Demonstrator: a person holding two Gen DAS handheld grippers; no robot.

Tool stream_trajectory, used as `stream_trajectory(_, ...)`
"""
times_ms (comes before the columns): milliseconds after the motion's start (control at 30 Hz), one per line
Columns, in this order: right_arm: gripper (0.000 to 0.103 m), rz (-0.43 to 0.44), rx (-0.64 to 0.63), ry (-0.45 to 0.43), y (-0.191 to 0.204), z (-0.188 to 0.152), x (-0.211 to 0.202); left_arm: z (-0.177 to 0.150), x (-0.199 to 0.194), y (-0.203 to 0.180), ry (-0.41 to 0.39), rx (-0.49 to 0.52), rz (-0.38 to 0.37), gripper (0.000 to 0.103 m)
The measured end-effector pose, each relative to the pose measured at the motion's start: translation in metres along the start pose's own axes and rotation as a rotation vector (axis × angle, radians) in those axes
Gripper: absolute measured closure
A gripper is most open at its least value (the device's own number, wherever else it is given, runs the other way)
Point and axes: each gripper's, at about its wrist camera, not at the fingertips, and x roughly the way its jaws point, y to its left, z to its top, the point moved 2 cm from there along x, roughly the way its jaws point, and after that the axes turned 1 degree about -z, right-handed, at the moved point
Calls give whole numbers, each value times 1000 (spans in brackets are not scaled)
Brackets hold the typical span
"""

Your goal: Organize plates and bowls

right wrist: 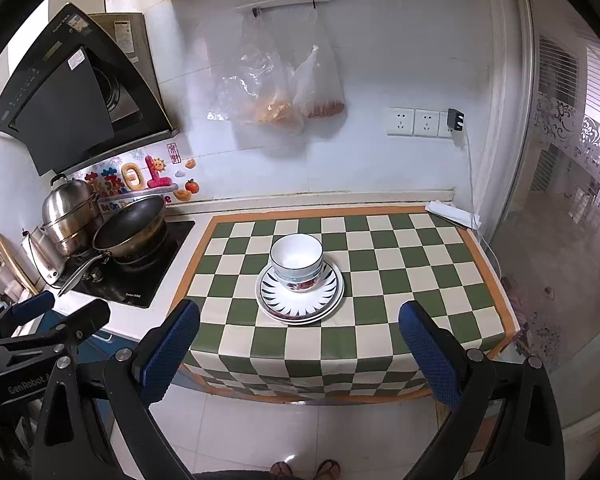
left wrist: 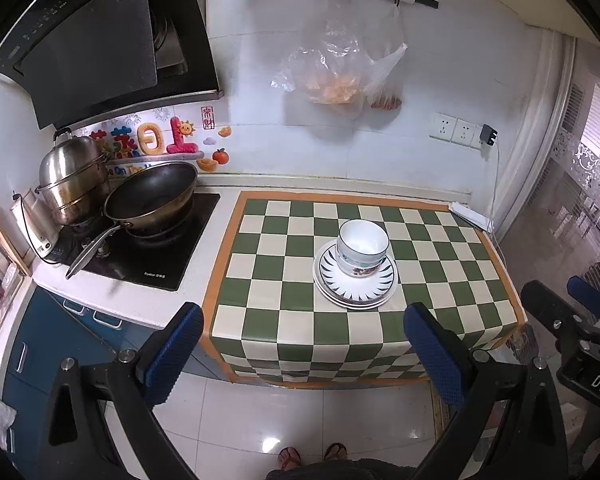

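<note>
A white bowl [left wrist: 362, 246] [right wrist: 297, 260] with a flowered band stands nested on another bowl, on top of stacked plates [left wrist: 356, 286] [right wrist: 300, 300] with a dark petal pattern. The stack sits mid-way on the green-and-white checked cloth [left wrist: 284, 272] [right wrist: 400, 280]. My left gripper [left wrist: 304, 350] is open, held back off the counter's front edge, nothing between its blue pads. My right gripper [right wrist: 300, 344] is likewise open and empty, short of the stack. Each gripper shows at the edge of the other's view: the right gripper [left wrist: 568, 300], the left gripper [right wrist: 64, 312].
A wok [left wrist: 150, 196] [right wrist: 130, 224] and a steel steamer pot [left wrist: 72, 178] [right wrist: 70, 208] sit on the hob at left, a kettle [left wrist: 34, 224] beside them. Plastic bags [left wrist: 340, 68] [right wrist: 276, 84] hang on the wall. A person's sandalled feet [left wrist: 312, 454] stand on the tiled floor.
</note>
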Motion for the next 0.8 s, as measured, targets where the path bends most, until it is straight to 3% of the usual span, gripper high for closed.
stream_trajectory(800, 1, -8, 16, 18, -2, -5, 13, 2, -4, 0, -16, 21, 21, 0)
